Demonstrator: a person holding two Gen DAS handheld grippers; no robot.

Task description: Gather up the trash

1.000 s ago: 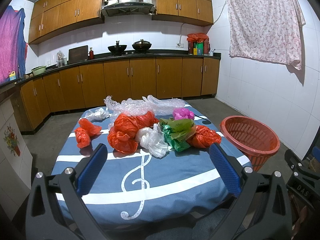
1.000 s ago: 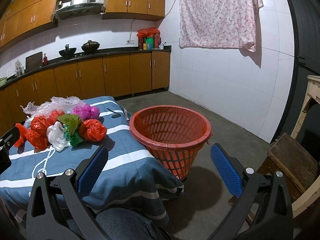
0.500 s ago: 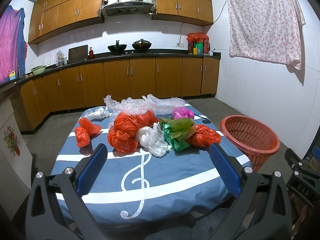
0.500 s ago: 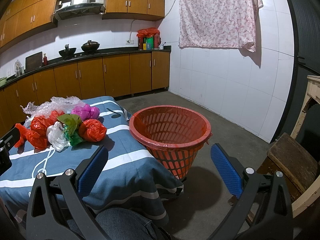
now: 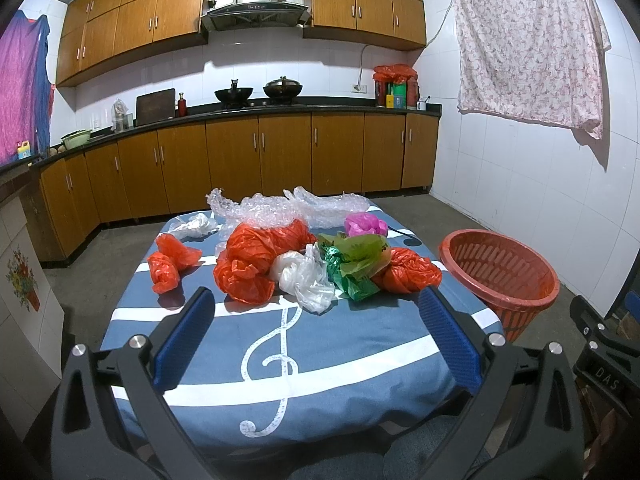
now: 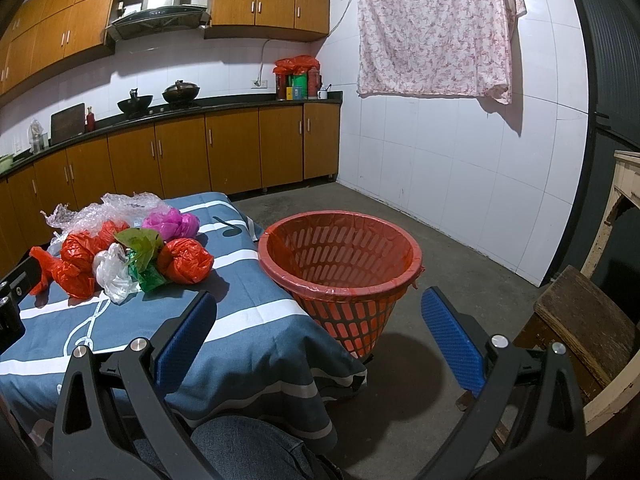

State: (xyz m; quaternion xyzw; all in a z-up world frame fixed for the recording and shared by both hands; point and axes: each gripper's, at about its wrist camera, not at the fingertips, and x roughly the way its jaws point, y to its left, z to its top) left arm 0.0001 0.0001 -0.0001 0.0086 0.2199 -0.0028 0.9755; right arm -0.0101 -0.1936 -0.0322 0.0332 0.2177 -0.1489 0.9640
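- Since a second ago we see almost no movement: both of our grippers hold the same spots, and the bags lie as before.
- Our left gripper [image 5: 316, 330] hangs over the near edge of the bench [image 5: 360, 344], jaws spread wide and gripping nothing.
- Our right gripper [image 6: 318, 330] hovers low, jaws equally wide and empty, with the red basket [image 6: 340, 268] at 12 o'clock from it.
- The trash sits mid-bench: an orange bag [image 5: 244, 274], a white bag [image 5: 306, 276], a green bag [image 5: 354, 260] and another orange bag [image 5: 406, 270] touching in a row.
- A pink bag [image 5: 364, 225] and bubble wrap [image 5: 280, 208] lie at 12 o'clock beyond them.
- The basket stands on the floor just beside the bench, at 3 o'clock from the pile.
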